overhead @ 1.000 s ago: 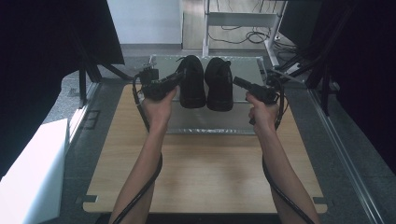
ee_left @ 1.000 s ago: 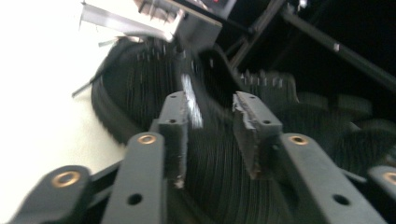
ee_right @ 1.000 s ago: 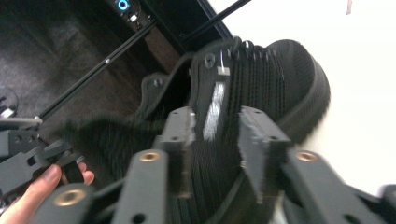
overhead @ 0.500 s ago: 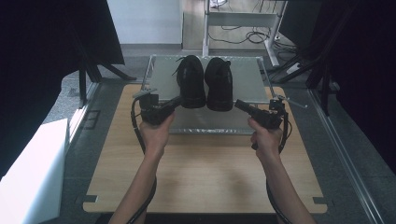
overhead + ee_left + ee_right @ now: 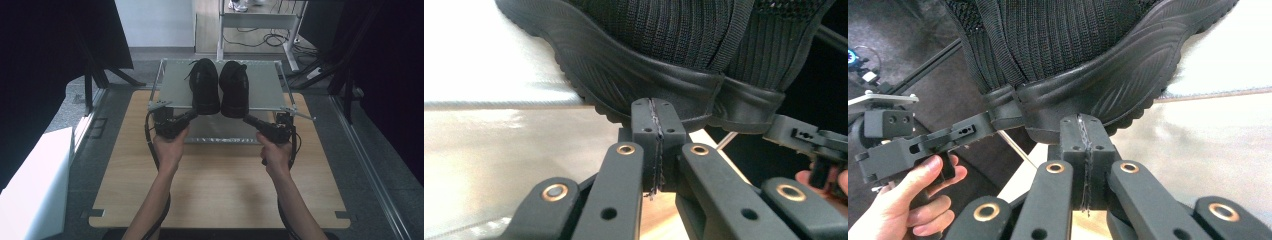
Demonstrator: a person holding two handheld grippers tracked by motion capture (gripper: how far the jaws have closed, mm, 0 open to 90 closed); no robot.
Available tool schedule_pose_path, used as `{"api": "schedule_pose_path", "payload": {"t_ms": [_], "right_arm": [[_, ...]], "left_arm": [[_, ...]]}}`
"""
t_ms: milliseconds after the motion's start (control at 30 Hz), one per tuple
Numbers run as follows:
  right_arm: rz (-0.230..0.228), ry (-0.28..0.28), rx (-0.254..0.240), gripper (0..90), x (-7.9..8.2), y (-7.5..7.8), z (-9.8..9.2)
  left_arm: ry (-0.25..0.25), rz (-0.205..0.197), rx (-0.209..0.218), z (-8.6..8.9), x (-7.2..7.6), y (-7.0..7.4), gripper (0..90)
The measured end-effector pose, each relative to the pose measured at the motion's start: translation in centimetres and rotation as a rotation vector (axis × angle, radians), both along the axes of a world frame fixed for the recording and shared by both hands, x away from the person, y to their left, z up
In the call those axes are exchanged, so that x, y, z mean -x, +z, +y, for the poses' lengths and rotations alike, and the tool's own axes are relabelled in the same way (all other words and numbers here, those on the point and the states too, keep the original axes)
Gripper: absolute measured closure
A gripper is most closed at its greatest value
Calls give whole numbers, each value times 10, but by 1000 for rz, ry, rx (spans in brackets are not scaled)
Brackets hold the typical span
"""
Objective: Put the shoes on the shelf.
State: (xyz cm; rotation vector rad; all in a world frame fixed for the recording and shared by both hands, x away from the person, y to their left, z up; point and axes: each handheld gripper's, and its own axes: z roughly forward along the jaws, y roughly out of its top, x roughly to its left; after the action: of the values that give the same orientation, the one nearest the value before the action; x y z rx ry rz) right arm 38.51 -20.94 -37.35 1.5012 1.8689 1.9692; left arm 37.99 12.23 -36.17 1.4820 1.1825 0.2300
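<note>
Two black knit shoes stand side by side, heels toward me, on a raised metal shelf (image 5: 175, 90): the left shoe (image 5: 204, 85) and the right shoe (image 5: 235, 87). My left gripper (image 5: 194, 114) points at the left shoe's heel from just below the shelf's front edge. Its jaws are shut with nothing between them, and the pads (image 5: 644, 112) sit right under the heel's sole (image 5: 649, 75). My right gripper (image 5: 246, 118) mirrors it under the right shoe's heel (image 5: 1088, 85), jaws also shut and empty (image 5: 1083, 127).
The shelf stands on thin legs at the far end of a wooden table (image 5: 220, 185), with a lower metal sheet (image 5: 220, 132) beneath it. Black curtains flank both sides. A white board (image 5: 35, 185) leans at the left. Cables (image 5: 150, 145) trail from each gripper.
Both hands have drawn back toward me and lower, from beside the shoes' heels to just in front of the shelf's edge. The shoes have not moved.
</note>
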Motion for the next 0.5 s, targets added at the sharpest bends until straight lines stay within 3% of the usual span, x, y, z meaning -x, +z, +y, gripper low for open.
{"api": "schedule_pose_path", "payload": {"t_ms": [133, 500], "right_arm": [[4, -18, -2, 900, -5, -2, 2], [33, -54, -20, 899, -27, -4, 4]], "left_arm": [[4, 11, 17, 0, -7, -2, 895], [29, 40, 5, -3, -30, -3, 895]]}}
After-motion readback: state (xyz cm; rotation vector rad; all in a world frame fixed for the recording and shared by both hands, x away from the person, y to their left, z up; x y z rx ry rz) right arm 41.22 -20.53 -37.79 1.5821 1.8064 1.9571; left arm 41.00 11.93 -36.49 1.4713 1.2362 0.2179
